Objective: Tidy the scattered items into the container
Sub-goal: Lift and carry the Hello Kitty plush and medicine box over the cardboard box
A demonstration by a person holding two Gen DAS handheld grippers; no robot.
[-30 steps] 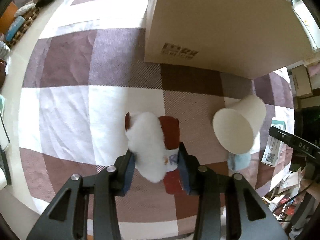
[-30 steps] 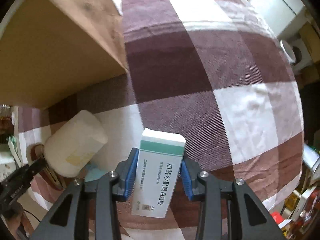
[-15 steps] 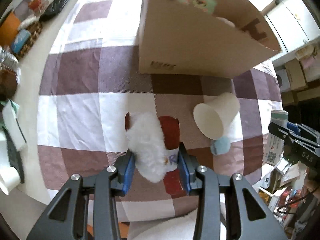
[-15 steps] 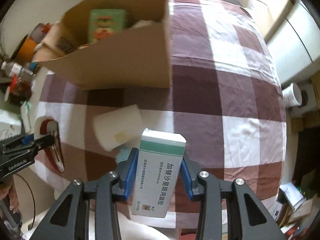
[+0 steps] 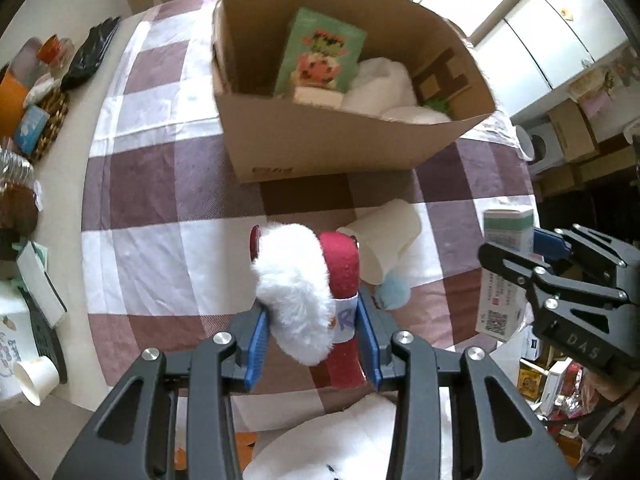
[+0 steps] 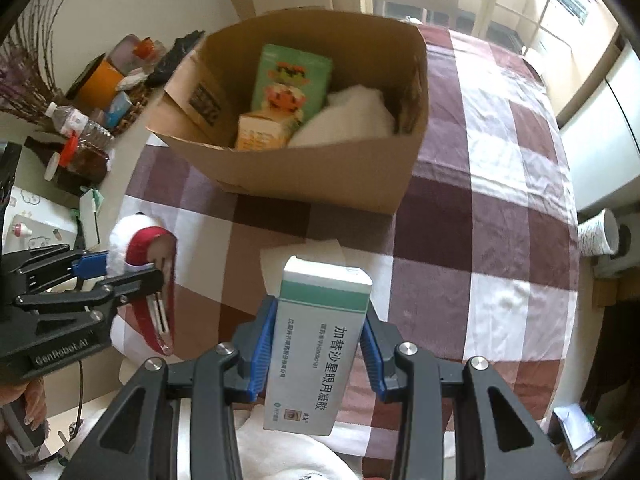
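Observation:
My left gripper [image 5: 314, 332] is shut on a red headband with white fluff [image 5: 296, 284], lifted above the checked tablecloth [image 5: 160, 208]. My right gripper [image 6: 316, 344] is shut on a white and green medicine box [image 6: 320, 332], also held in the air. The same box [image 5: 504, 276] and right gripper [image 5: 536, 256] show at the right of the left wrist view; the headband [image 6: 148, 256] and left gripper [image 6: 116, 268] show at the left of the right wrist view. The open cardboard box [image 5: 328, 140] [image 6: 320, 176] stands farther back, holding a green carton [image 5: 320, 56] and white soft things.
A white paper cup [image 5: 384, 248] lies on its side on the cloth with a pale blue fluffy ball [image 5: 394, 294] beside it. Bottles, a basket and small clutter [image 6: 80, 112] crowd the table's left edge. A second paper cup [image 6: 598, 232] stands off the table at right.
Both grippers have risen with their loads; the table has dropped away and the cardboard box's open inside has come into sight. The right gripper's view has rolled round.

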